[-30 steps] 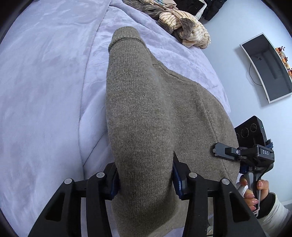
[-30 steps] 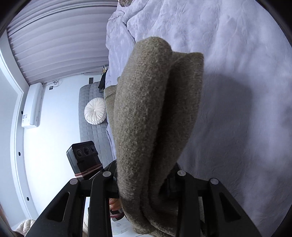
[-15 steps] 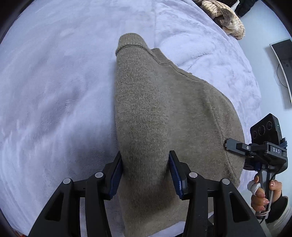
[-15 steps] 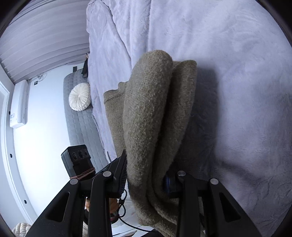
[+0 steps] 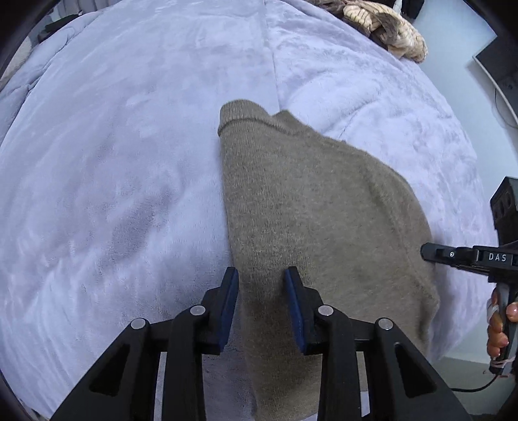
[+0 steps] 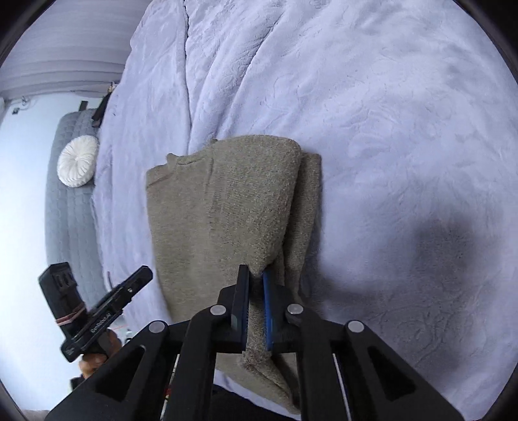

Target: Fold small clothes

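A folded olive-brown knit sweater [image 5: 310,207] lies on the lilac bedspread [image 5: 129,162], its ribbed cuff pointing away. My left gripper [image 5: 261,278] straddles the sweater's near left edge, its blue pads set apart with fabric between them. In the right wrist view the sweater [image 6: 226,207] lies flat, and my right gripper [image 6: 255,275] is shut on a pinch of its near right edge. The right gripper also shows at the right of the left wrist view [image 5: 466,256]; the left one shows at the lower left of the right wrist view [image 6: 106,307].
A heap of striped beige clothes [image 5: 385,29] lies at the far end of the bed. A monitor [image 5: 498,58] hangs on the wall to the right. A grey quilted bench with a white round cushion [image 6: 77,162] stands beyond the bed's left edge.
Both grippers have lowered the sweater from hanging upright to lying flat on the bedspread. The left jaws have spread a little around the fabric.
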Demonstrator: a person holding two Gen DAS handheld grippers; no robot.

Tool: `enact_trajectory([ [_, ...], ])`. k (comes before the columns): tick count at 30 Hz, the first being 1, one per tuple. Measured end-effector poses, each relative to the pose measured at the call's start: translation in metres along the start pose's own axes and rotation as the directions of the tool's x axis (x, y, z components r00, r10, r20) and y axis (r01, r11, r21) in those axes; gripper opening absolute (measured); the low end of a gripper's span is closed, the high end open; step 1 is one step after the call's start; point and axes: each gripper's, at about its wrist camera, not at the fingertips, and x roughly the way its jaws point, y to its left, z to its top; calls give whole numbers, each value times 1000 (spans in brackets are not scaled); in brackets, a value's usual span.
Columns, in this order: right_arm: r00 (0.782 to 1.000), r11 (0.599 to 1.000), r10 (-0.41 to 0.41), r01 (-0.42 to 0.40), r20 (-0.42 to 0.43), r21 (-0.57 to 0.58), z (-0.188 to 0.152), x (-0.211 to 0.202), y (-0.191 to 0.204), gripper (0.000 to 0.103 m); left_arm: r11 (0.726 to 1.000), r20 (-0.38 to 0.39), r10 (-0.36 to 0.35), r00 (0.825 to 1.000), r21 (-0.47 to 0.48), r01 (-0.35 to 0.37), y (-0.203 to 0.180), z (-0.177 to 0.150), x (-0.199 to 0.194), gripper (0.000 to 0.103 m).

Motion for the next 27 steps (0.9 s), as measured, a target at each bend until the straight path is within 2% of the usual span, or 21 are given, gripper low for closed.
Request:
enact_trajectory([
  [2,998,998,-61,61,-19,-16,1,11,-4,8,1000,-7,9,1000,-4,-9,0,-5,9,33],
  [6,995,995,-92,91,-30,-28,-4,20,-24,9,1000,8,11,1000,1,-11,-2,-7,11,33],
  [9,991,989,-130,129,-17,-66,-6,19,-15,9,1000,10,26,1000,16,-26,-3,-10,6,33],
  [14,981,971,-195,193,1,-140,-25,-6,1,10,999,-1,33,999,19,-33,-4,-25,-8,33],
  [16,981,968,-193,192,10,-160,-37,-16,8,10,1000,-14,18,1000,26,-18,-5,-34,-14,33],
  [19,989,972,-148,147,10,-181,-60,-29,16,9,998,-40,-7,999,54,9,-8,-50,-18,33],
  [22,991,968,-128,116,-41,-224,-83,-22,25,10,995,-102,-1,995,97,11,-13,-67,-11,33],
  [25,975,951,-201,172,-91,-256,-103,5,33,10,993,-158,19,987,116,-1,-15,-81,-1,33],
  [27,965,944,-242,210,-99,-253,-103,16,26,9,994,-163,16,987,112,2,-15,-85,0,33],
])
